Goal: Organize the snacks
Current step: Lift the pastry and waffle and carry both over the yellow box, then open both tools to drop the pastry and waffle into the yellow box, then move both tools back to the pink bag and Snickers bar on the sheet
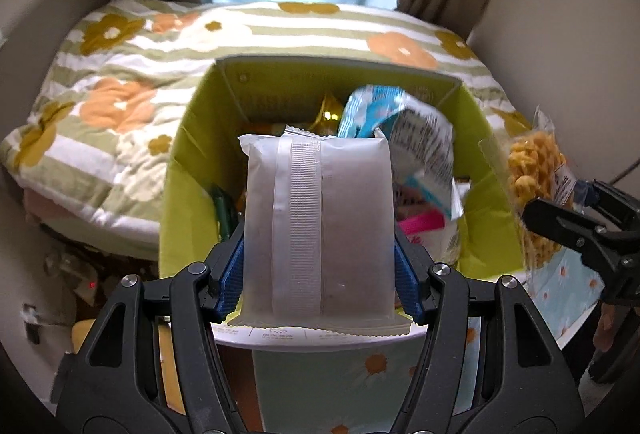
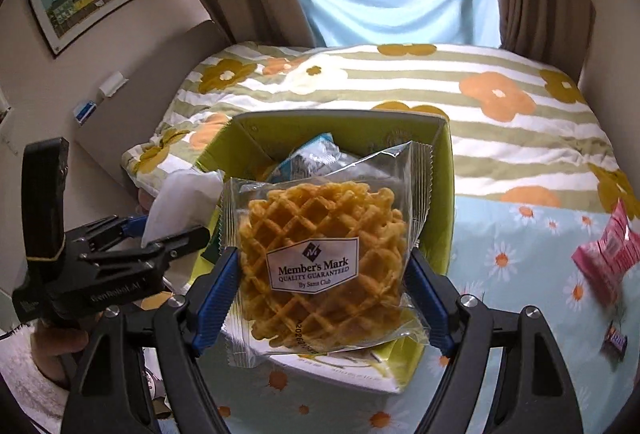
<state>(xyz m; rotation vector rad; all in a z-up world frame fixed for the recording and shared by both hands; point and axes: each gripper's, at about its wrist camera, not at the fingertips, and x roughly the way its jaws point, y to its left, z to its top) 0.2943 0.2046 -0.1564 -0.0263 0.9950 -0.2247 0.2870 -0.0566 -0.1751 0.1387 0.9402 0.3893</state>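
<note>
Left gripper [image 1: 320, 274] clamps a white snack packet [image 1: 318, 230], right gripper [image 2: 328, 298] a waffle pack [image 2: 320, 258]; release both well inside the green box [image 1: 180, 169].

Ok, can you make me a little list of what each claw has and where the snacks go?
left claw: shut on white packet
right claw: shut on waffle pack
box: green, open, already holds snacks
both packs: held over the box
loose snack: pink packet on the daisy cloth
</note>
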